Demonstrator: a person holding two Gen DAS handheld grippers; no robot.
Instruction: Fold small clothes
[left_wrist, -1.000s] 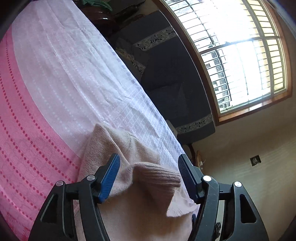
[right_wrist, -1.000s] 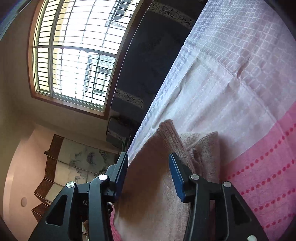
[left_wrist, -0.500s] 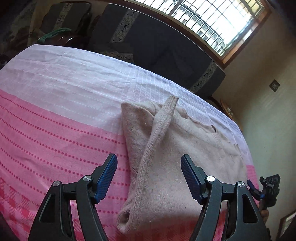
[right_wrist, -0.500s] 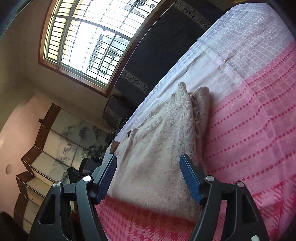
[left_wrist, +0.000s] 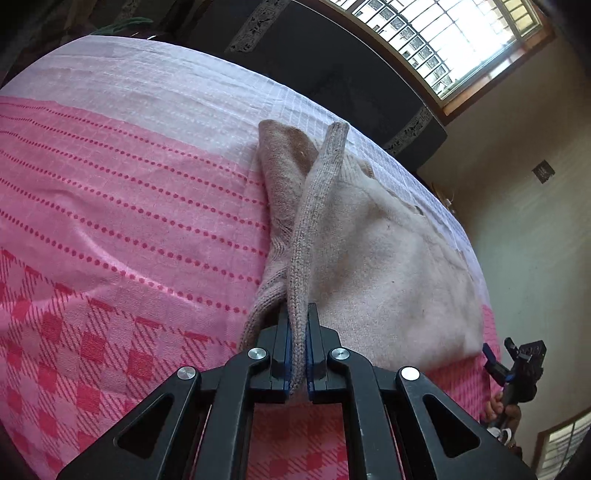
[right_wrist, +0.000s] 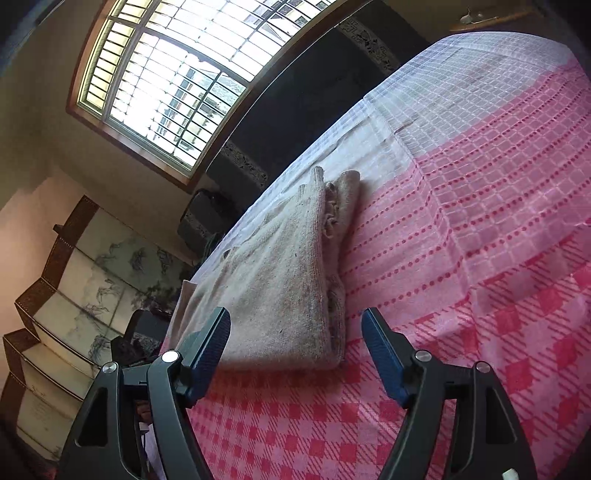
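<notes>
The left gripper (left_wrist: 298, 347) has its two blue fingers (left_wrist: 286, 332) pressed tight on the near edge of the sweater (left_wrist: 369, 266). A long knit strip of the sweater, a sleeve (left_wrist: 317, 206) or a folded edge, runs straight out from between the fingers and stands up a little. The rest of the beige sweater lies flat on the pink cloth (left_wrist: 110, 221), mostly to the right of the fingers.

The right gripper (right_wrist: 295, 354) has its fingers (right_wrist: 210, 343) spread wide apart. They hold nothing. The folded sweater (right_wrist: 280, 295) lies just in front of them, nearer the left finger. Its near edge sits between the two fingertips. The pink cloth (right_wrist: 480, 240) spreads out past the right finger.
</notes>
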